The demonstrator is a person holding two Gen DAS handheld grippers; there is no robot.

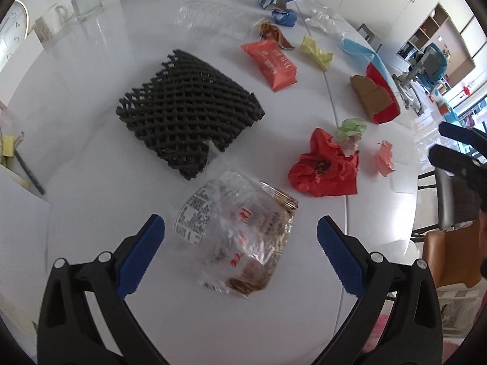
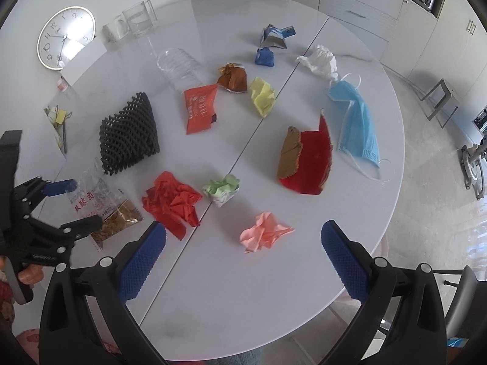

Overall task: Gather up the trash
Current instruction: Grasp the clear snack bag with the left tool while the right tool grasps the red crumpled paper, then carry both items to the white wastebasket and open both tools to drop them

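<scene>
On white table [image 2: 243,273], left gripper [image 1: 240,237] spread wide over clear wrapper [image 1: 237,237], not yet pinching; right gripper [image 2: 243,243] wide, empty, near pink wad [image 2: 263,234]. First pickup under way; next likely: lower, close on wrapper.

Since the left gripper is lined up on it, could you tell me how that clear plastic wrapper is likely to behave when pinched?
The clear plastic wrapper looks thin and crinkled, so it will probably crumple flat between the left gripper's open jaws rather than resist. It appears nearly empty, with only brown crumbs inside, so likely very light. Its glossy film may slip on the white table if nudged.
</scene>
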